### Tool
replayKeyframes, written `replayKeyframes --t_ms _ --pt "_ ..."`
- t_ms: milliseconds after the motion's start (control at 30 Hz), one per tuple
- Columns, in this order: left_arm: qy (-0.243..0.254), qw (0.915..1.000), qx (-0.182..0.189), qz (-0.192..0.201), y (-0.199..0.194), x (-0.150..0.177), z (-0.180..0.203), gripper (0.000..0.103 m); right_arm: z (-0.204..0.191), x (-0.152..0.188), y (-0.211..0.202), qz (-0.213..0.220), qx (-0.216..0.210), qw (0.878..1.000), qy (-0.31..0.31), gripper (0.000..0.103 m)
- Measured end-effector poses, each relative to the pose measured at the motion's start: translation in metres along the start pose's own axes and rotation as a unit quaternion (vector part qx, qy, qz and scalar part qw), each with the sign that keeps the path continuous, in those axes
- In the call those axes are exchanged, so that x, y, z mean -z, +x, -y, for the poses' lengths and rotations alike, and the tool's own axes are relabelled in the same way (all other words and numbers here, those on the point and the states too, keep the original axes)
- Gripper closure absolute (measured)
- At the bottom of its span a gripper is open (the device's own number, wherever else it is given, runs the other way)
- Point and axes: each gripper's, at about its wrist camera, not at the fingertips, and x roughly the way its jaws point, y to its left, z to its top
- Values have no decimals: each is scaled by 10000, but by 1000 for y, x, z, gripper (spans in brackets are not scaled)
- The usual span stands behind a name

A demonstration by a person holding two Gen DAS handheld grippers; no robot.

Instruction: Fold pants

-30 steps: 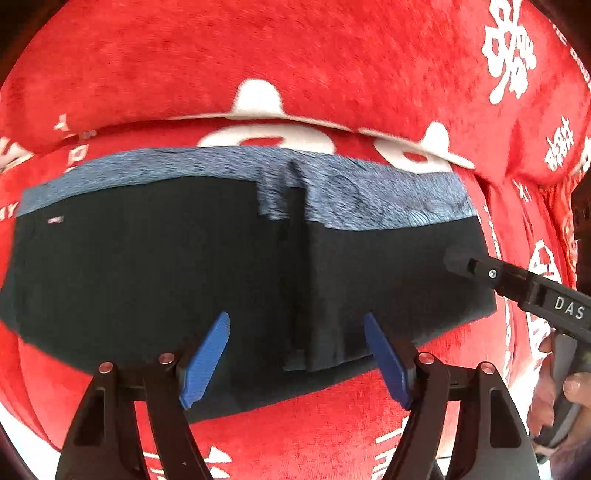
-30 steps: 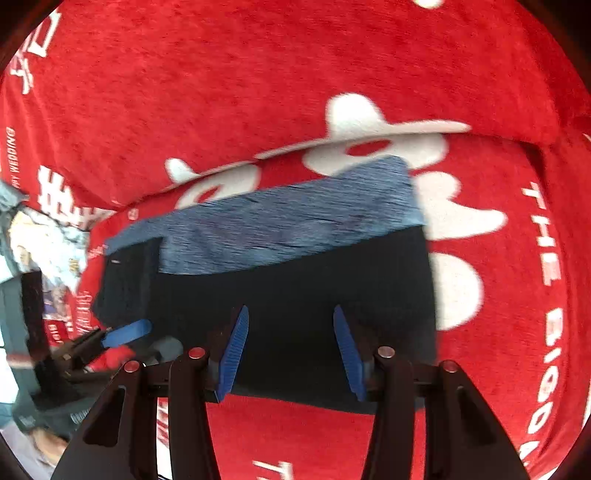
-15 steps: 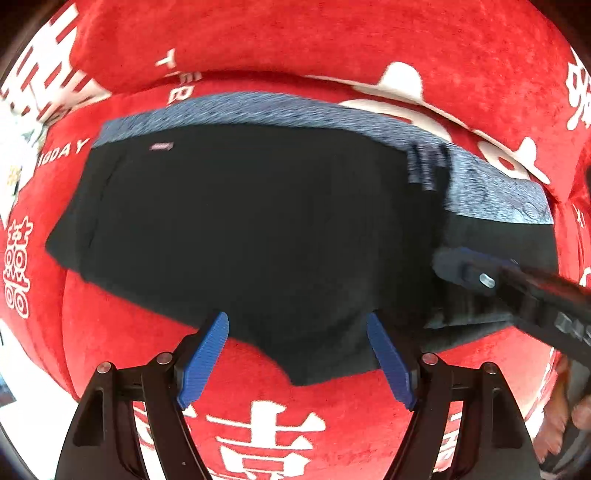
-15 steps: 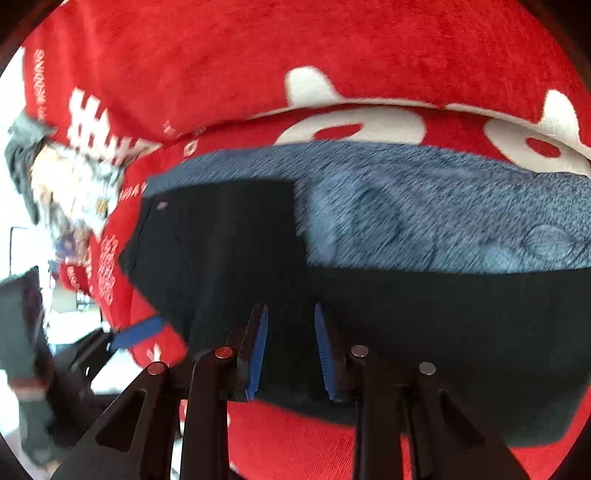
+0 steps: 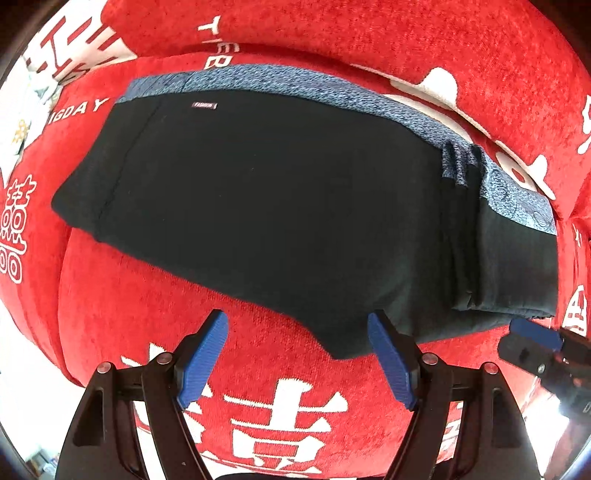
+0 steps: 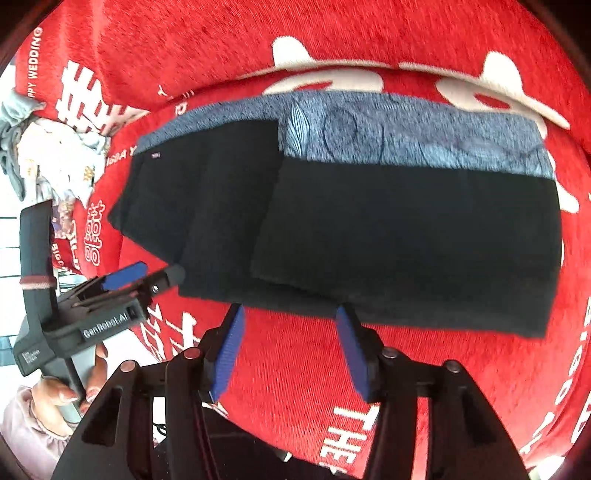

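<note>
The black pants (image 5: 280,206) with a blue-grey patterned band (image 5: 332,88) lie folded flat on a red sofa seat; they also show in the right wrist view (image 6: 388,229). My left gripper (image 5: 299,363) is open and empty, just in front of the pants' near edge. It appears at the left of the right wrist view (image 6: 147,277). My right gripper (image 6: 290,350) is open and empty, just short of the near edge. Its tip shows at the right of the left wrist view (image 5: 532,339).
The red sofa cover (image 5: 295,398) with white lettering spans the seat and the backrest (image 6: 258,33). A pile of light clothes (image 6: 48,155) lies beyond the sofa's left end. A hand (image 6: 70,391) holds the left gripper's handle.
Both grippers have drawn back off the pants to the near edge. The right gripper has opened wider. The left view has swung left, showing the whole folded pants.
</note>
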Motion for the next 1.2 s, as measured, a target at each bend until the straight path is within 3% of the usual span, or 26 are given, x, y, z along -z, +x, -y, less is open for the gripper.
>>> replayKeyframes --t_ms 467,500,533,767,833,900,967,1200 --pt "-300 9992 230 99 -5 8 -35 23 -48 1 15 -180 115 9992 -331 30" --pt "-324 9991 237 114 -5 8 -38 17 -51 0 16 -185 131 9991 -352 27" --pt "-342 9991 207 117 -5 8 -42 0 -54 -1 17 -181 134 9991 -371 26" --pt "-409 9989 204 99 -5 6 -64 0 -71 -5 21 -75 263 9983 -517 20" --pt "-463 9986 215 101 -5 10 -66 0 -76 -6 23 -16 413 9972 -622 14" --pt "-557 9981 237 77 -5 11 -72 0 -82 -6 23 99 672 9945 -796 0" --pt "-654 9976 226 63 -4 13 -80 0 -88 -6 23 138 813 9918 -981 0" --pt "-913 9956 198 81 -1 15 -105 0 -97 -9 33 -224 690 9927 -964 0"
